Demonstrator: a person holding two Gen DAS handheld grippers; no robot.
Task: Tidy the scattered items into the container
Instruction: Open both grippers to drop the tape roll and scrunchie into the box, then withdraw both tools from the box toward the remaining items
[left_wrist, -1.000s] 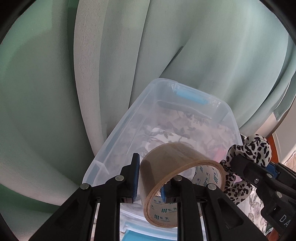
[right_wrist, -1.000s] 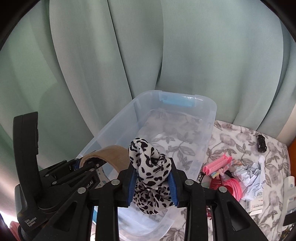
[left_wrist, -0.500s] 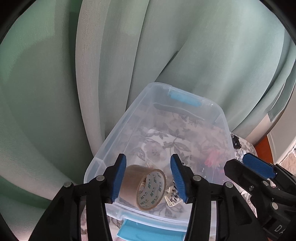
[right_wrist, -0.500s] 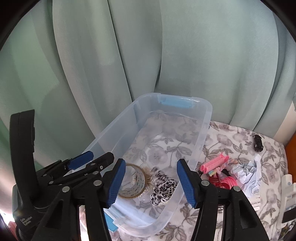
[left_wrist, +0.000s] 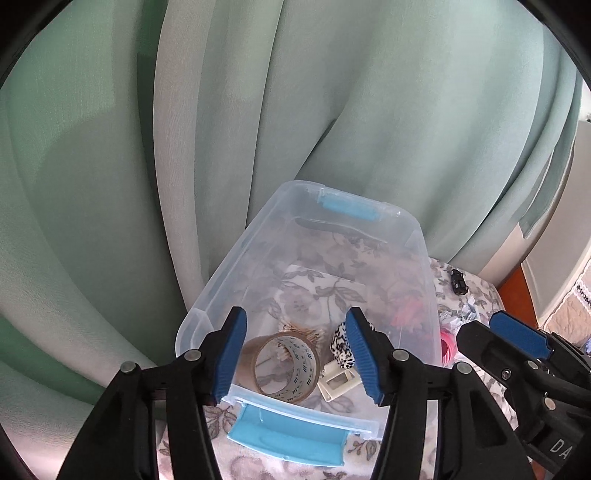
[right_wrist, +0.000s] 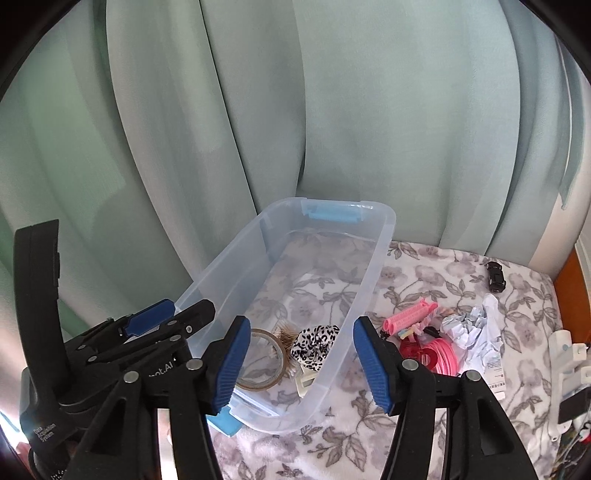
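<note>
Left tongs (left_wrist: 295, 354) and right tongs (right_wrist: 299, 363) spread wide, holding nothing, above clear container (right_wrist: 369, 266). Inside, at near end: tape roll (left_wrist: 284, 362), leopard scrunchie (right_wrist: 314, 341).

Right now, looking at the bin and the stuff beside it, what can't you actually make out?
- White item in the clear bin: right wrist view, partly under the leopard scrunchie; identity unclear.
- Pink rollers: left wrist view, blurred through the bin wall.
- Black toy car: too small for detail.
- White objects: right wrist view, cut off by the frame edge.
- Crumpled paper: print unreadable.
</note>
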